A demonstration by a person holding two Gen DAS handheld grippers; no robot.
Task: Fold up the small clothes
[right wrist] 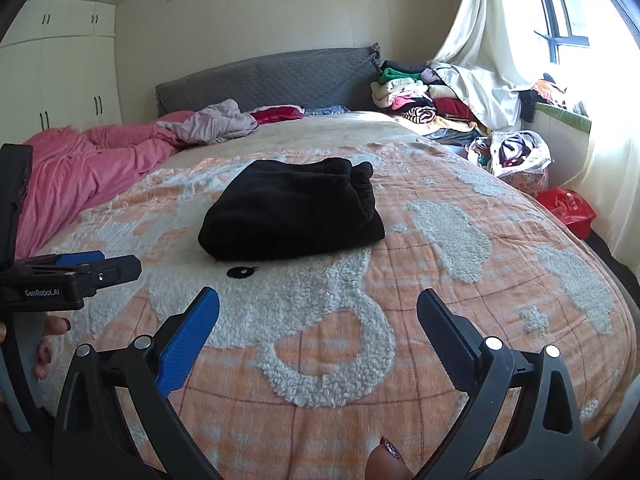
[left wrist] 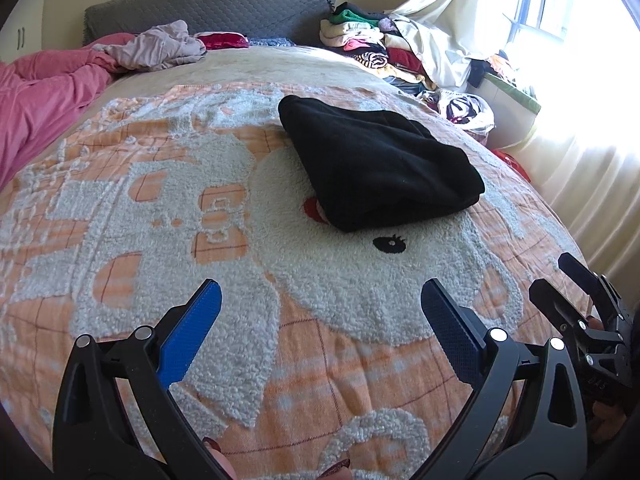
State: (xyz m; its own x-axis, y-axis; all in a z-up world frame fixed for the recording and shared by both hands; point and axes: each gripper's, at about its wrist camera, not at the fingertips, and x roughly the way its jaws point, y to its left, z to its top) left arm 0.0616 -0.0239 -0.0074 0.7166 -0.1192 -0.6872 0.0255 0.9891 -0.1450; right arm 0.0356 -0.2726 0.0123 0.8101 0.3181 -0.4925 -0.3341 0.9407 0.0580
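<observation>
Your left gripper is released, its blue-padded fingers spread wide with nothing between them, hanging above the near part of the bed. Your right gripper is likewise spread wide and empty, and it shows at the right edge of the left view, just beside the left one. In the right view the left gripper shows side-on at the left edge, with your fingertips under it.

The black garment lies folded into a compact bundle near the middle of the bed, apart from both grippers and farther from you than either. From the right view the same garment sits just behind the stitched black eye of the cartoon pattern on the orange and white blanket. In the left view a red patch of that pattern peeks out from under its near left edge.

Toward the far left corner lie a bunched pink quilt and a crumpled pale cloth, in front of the grey headboard. At the far right corner a heap of mixed clothes is stacked beside the cream curtain. Off the right edge sits a white bag of clothes and a red bag.
</observation>
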